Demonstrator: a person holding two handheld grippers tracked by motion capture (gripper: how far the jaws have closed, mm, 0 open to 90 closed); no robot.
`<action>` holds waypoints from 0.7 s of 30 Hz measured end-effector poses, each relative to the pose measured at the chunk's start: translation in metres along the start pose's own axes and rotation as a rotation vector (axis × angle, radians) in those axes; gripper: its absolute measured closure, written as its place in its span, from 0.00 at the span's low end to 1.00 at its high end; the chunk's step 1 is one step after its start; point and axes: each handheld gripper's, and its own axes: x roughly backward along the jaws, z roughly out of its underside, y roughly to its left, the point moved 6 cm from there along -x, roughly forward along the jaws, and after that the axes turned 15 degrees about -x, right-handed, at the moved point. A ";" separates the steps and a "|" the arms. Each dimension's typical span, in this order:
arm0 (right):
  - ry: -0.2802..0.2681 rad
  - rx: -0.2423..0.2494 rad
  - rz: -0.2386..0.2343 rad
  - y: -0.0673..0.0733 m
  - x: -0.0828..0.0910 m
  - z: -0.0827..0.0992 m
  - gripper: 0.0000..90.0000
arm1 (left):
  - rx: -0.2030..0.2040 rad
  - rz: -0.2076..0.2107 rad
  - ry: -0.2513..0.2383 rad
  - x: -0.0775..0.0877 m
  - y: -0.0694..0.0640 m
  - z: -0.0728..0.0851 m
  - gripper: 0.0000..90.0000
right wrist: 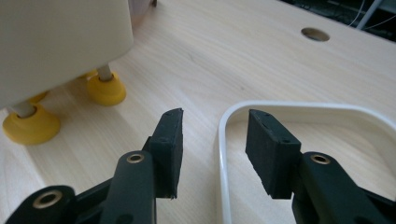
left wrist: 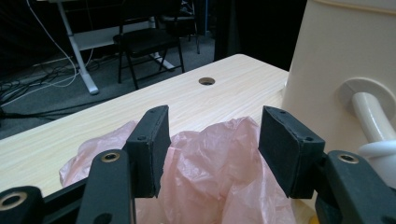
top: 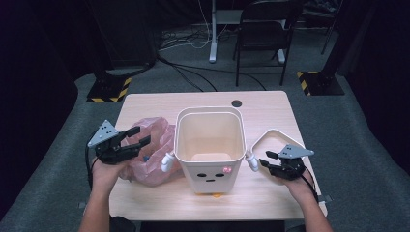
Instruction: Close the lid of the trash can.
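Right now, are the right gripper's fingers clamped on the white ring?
No: the right gripper straddles the white ring with its fingers open, a gap showing on each side of the rim.

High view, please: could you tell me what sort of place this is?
Probably a recording studio or lab rather than a home: a small wooden table stands on grey carpet, ringed by dark curtains, with hazard-striped stand bases, loose cables and a folding chair behind.

I see my two grippers, the left gripper and the right gripper, both black, each with a grey three-cornered plate on top and a black cable behind. Their jaws carry flat black pads with small screws and brass-coloured pivot rings. My forearms are bare.
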 end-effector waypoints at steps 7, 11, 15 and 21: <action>0.053 -0.009 0.009 -0.006 -0.009 0.012 0.62 | -0.003 0.006 -0.005 -0.001 -0.002 -0.002 0.48; 0.059 -0.014 0.015 -0.010 -0.012 0.016 0.64 | -0.006 0.010 -0.007 -0.002 -0.002 -0.003 0.48; 0.079 -0.024 0.020 -0.015 -0.015 0.021 0.65 | -0.010 0.010 -0.006 -0.003 -0.002 -0.004 0.48; 0.126 -0.023 0.019 -0.020 -0.019 0.030 0.70 | -0.007 0.010 -0.007 -0.003 -0.002 -0.004 0.47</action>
